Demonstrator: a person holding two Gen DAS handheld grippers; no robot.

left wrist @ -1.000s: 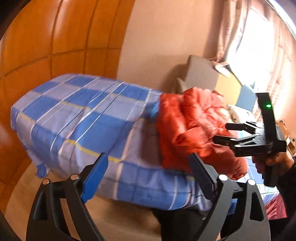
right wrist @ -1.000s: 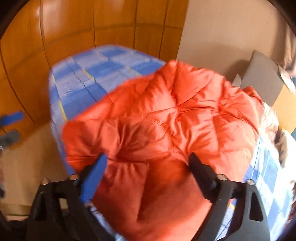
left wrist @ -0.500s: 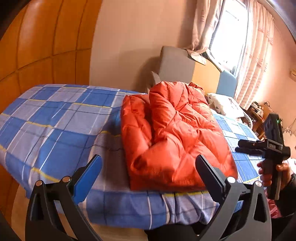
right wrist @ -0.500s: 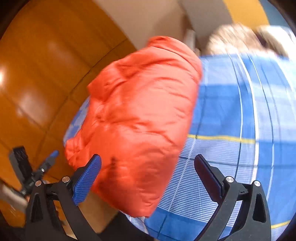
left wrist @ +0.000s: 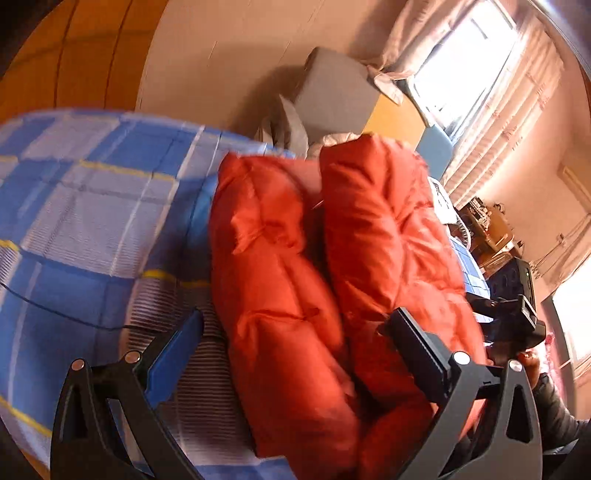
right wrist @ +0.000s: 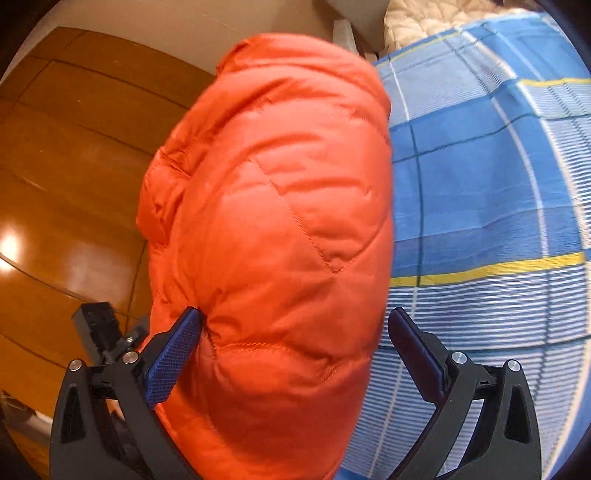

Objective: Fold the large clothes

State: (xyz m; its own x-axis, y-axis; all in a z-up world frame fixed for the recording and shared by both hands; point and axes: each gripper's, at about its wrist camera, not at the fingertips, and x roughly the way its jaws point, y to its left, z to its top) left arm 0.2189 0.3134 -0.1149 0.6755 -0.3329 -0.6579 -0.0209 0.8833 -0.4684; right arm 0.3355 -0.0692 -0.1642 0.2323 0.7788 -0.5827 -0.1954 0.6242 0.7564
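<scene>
A puffy orange-red down jacket (left wrist: 332, 277) lies folded into a thick bundle on a bed with a blue checked sheet (left wrist: 81, 221). My left gripper (left wrist: 295, 354) is open, its jaws wide apart around the near end of the bundle. My right gripper (right wrist: 295, 350) is open too, with the jacket (right wrist: 280, 221) bulging between its jaws and its left pad touching the fabric. The right gripper also shows in the left wrist view (left wrist: 513, 314), at the jacket's far right side. The left gripper shows in the right wrist view (right wrist: 107, 332) beyond the jacket.
The blue checked sheet (right wrist: 480, 184) spreads right of the jacket. A wooden wardrobe (right wrist: 74, 166) stands beyond the bed's edge. A grey cushion (left wrist: 336, 96) and white bedding (right wrist: 443, 18) lie at the head end. A curtained window (left wrist: 480, 74) is behind.
Both grippers have moved in close to the jacket from either side. The jacket now fills the space between each pair of jaws. Both stay open.
</scene>
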